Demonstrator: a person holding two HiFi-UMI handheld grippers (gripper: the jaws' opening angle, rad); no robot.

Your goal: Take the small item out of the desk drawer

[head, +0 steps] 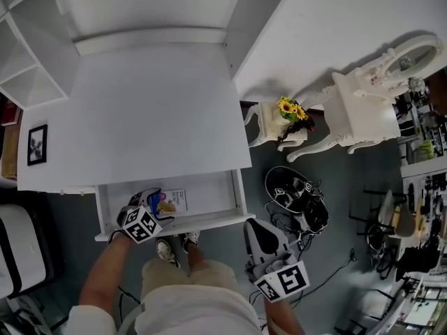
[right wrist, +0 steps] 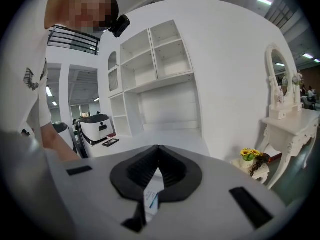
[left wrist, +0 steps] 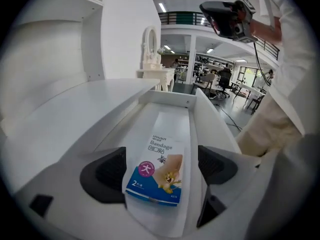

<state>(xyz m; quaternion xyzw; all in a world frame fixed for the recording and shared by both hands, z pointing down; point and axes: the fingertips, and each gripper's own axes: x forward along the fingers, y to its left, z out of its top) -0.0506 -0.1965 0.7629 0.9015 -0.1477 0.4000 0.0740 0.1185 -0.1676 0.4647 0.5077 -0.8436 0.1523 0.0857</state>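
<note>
Left gripper view: I'm holding the left gripper (left wrist: 161, 168) open astride the bandage box (left wrist: 156, 176) lying flat in the drawer (left wrist: 216, 129). Closing high risks skating over its thin edges. The right gripper (right wrist: 158, 151) is idling closed outside the drawer.

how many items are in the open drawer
1: the bandage box, flat in the drawer between the open fingers of the left gripper. More may hide under the gripper.
</note>
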